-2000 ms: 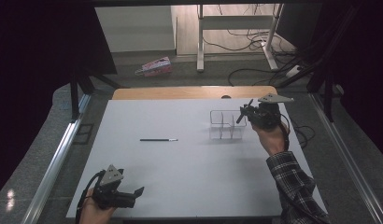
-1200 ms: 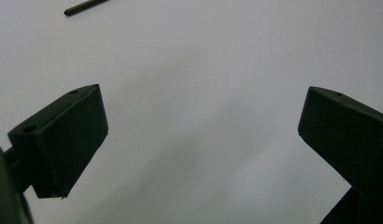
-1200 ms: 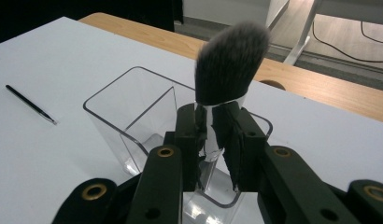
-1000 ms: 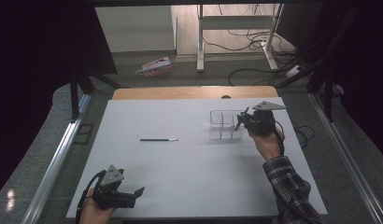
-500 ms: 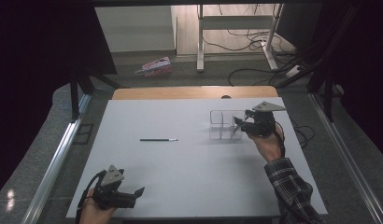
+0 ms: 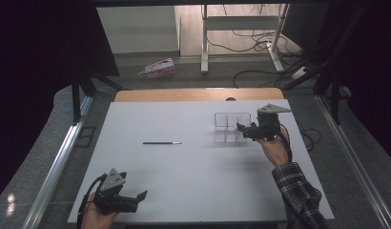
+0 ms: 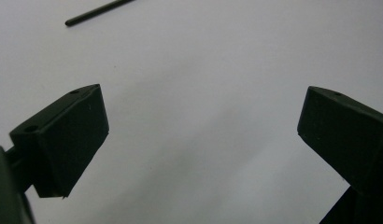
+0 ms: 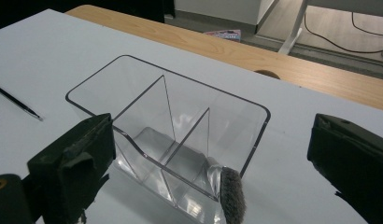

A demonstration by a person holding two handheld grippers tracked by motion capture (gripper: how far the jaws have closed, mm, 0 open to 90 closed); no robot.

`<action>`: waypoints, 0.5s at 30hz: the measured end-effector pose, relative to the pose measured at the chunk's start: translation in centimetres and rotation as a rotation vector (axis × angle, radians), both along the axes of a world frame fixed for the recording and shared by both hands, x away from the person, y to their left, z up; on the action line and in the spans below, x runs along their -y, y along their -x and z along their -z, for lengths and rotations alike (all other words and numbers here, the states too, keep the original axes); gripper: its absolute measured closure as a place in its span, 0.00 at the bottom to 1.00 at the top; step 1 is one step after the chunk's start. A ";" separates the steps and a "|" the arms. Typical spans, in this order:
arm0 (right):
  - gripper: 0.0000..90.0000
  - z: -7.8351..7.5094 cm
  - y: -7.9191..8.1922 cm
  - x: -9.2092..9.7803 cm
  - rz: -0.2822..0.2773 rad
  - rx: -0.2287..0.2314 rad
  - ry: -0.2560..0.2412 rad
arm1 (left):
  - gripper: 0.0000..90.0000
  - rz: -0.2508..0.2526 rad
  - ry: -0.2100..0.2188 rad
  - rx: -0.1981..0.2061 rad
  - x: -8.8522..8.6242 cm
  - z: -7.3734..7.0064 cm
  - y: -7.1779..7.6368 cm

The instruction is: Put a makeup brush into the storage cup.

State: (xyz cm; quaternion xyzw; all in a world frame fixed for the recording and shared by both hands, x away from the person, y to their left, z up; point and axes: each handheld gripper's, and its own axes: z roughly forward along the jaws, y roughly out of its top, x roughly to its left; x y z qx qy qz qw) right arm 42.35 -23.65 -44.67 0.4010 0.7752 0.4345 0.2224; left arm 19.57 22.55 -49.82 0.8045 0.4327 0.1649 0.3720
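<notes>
The right gripper (image 6: 244,129), jaws apart, sits just right of the clear organizer (image 6: 230,127); the left gripper (image 6: 136,198), also apart, lies well away.

Bright evenly lit table (image 6: 184,162), dark surroundings, close tongs blurred.

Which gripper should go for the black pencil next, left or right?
Probably left. The left gripper is open and empty, with the pencil ahead of its fingers. The right gripper is at the clear organizer.
</notes>
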 end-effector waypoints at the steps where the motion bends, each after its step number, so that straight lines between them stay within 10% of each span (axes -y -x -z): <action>1: 0.00 0.0 0.0 0.0 0.000 -0.003 -0.003 | 0.03 0.002 0.004 0.004 0.0 0.0 0.0; 15: 0.00 0.0 0.9 0.4 -0.019 -0.017 -0.022 | 0.03 -0.001 0.055 0.034 -0.3 -0.2 0.1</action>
